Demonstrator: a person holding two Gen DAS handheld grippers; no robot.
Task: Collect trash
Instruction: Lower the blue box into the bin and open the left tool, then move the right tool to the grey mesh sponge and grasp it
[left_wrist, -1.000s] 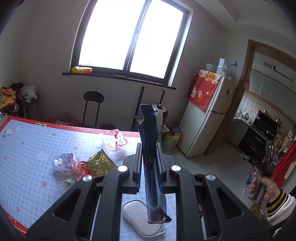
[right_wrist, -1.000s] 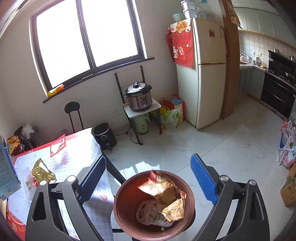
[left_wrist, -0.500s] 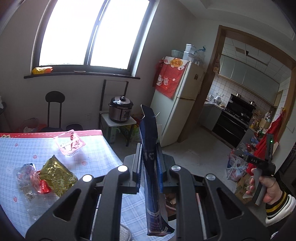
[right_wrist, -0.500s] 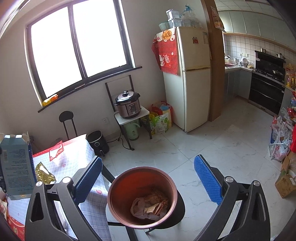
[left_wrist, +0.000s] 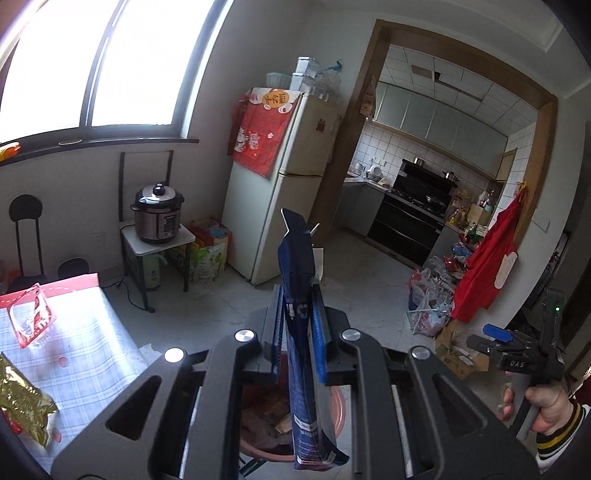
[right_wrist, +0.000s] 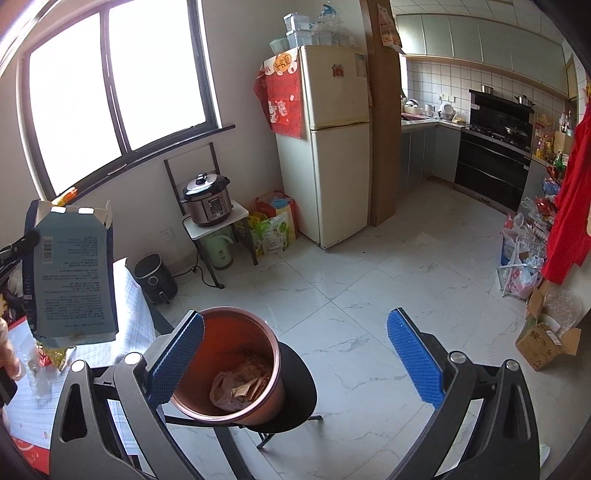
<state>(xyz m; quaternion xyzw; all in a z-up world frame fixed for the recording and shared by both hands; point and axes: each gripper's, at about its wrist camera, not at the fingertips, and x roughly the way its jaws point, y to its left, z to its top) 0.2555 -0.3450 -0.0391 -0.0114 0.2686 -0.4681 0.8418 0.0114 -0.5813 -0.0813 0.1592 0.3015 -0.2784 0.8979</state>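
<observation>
Blue carton (left_wrist: 301, 332) in left tool (left_wrist: 298, 334), above bin (left_wrist: 338, 410)

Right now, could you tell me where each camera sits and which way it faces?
Left wrist: on the left claw, facing kitchen doorway and fridge; claw shut on blue carton above bin; right hand shows.
Right wrist: on the open right claw, looking down at the bin; carton at left.
Shared: carton, bin, fridge, cooker.

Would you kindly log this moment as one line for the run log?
left gripper: shut on blue carton | carton: above red bin | bin: holds trash | right gripper: open, empty
</observation>
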